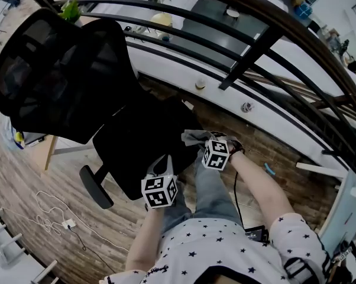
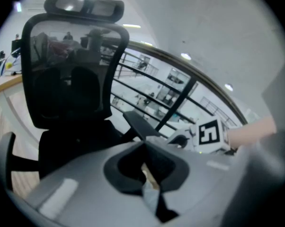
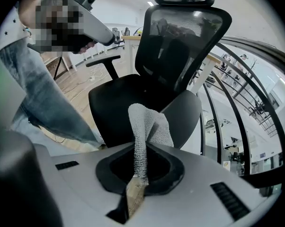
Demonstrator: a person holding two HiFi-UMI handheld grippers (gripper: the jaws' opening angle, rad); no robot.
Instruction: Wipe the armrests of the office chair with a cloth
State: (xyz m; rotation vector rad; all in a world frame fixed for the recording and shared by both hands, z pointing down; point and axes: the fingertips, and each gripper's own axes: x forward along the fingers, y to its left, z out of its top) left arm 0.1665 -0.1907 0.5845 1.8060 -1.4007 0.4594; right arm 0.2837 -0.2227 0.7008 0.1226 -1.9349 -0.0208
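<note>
Right gripper [image 3: 135, 186], jaws clamped on cloth [image 3: 149, 124] just before the armrest [image 3: 182, 110]; left gripper [image 2: 149, 176] closed, empty: cloth probably best pressed flat, wiped lengthwise.

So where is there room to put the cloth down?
The chair seat is bare, between the backrest and the person's leg. The floor left of the armrest is open up to the cable. It's tight by the railing.
</note>
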